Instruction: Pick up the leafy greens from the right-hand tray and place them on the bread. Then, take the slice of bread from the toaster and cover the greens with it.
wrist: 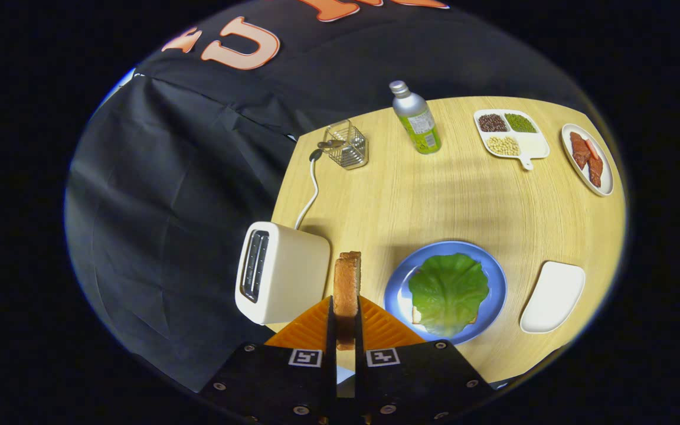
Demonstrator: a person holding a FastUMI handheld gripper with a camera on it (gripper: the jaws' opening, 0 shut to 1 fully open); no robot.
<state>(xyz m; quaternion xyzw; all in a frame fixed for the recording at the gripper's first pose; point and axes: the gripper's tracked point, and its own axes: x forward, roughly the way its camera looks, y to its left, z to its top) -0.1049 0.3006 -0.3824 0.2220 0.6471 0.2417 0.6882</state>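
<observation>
Toasted bread slice [347, 283] clamped in claw [346, 321] beside toaster [281, 271].

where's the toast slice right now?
In the gripper view the toast slice stands on edge, clamped between the tongs, with the toaster to its left and the blue plate holding the lettuce leaf to its right.

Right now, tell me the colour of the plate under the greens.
Blue plate, seen in the gripper view.

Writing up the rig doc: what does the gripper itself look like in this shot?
The gripper has two flat, ridged, wedge-shaped fingers mounted on black blocks. Each block carries a square black-and-white marker and silver screws. No cable on it is visible.
</observation>
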